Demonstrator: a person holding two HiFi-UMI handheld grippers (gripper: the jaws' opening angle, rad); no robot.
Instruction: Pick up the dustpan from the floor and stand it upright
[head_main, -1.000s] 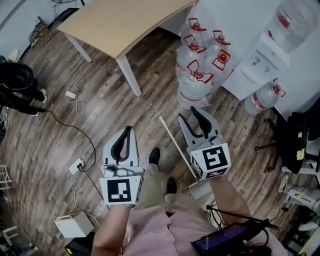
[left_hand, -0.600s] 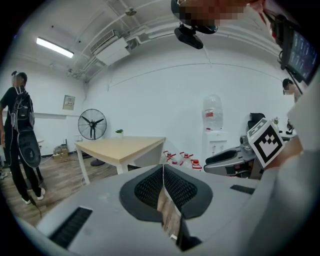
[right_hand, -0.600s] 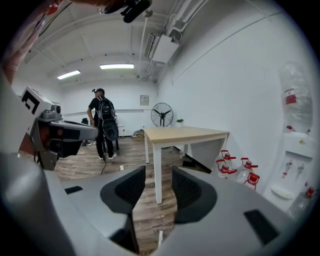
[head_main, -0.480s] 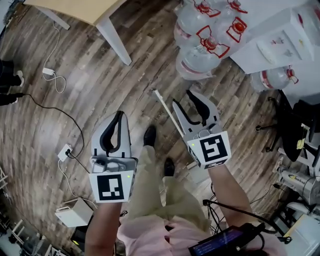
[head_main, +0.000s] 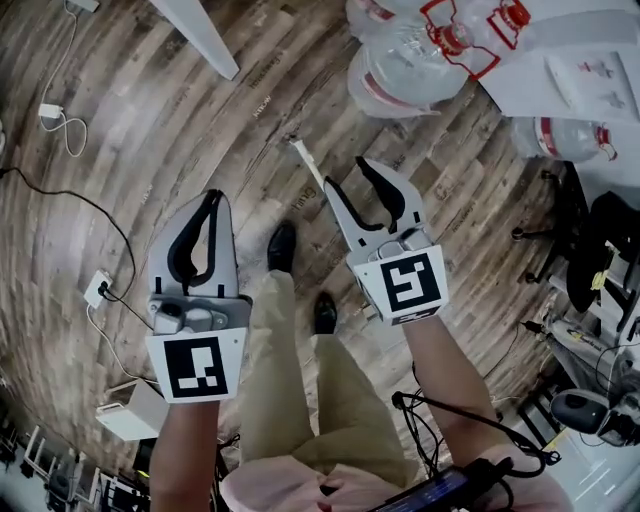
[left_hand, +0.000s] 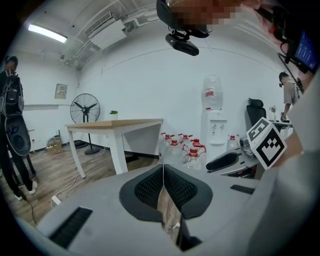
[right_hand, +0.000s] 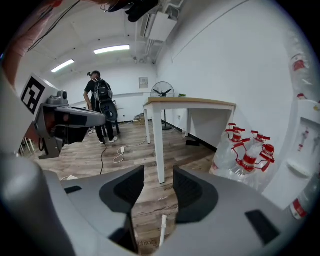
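Of the dustpan only its thin white handle (head_main: 305, 162) shows, lying on the wood floor and running under my right gripper (head_main: 345, 173); the pan itself is hidden. That gripper hovers above the handle with its jaws open and nothing between them. In the right gripper view the handle's end (right_hand: 162, 227) shows low between the open jaws of the right gripper (right_hand: 158, 172). My left gripper (head_main: 211, 196) is held over bare floor to the left of the person's shoes, shut and empty. In the left gripper view the left gripper's (left_hand: 163, 167) pads meet.
Large water bottles (head_main: 410, 65) stand just beyond the handle, by a white dispenser. A white table leg (head_main: 200, 35) is at top left. Cables (head_main: 60, 110), a power strip (head_main: 98, 288) and a white box (head_main: 130, 410) lie left. A chair base (head_main: 560, 230) is right. A person (right_hand: 100, 110) stands far off.
The head view has tipped further down, so the table and bottles slid towards the top edge. Both grippers keep their states; the right one stays over the handle.
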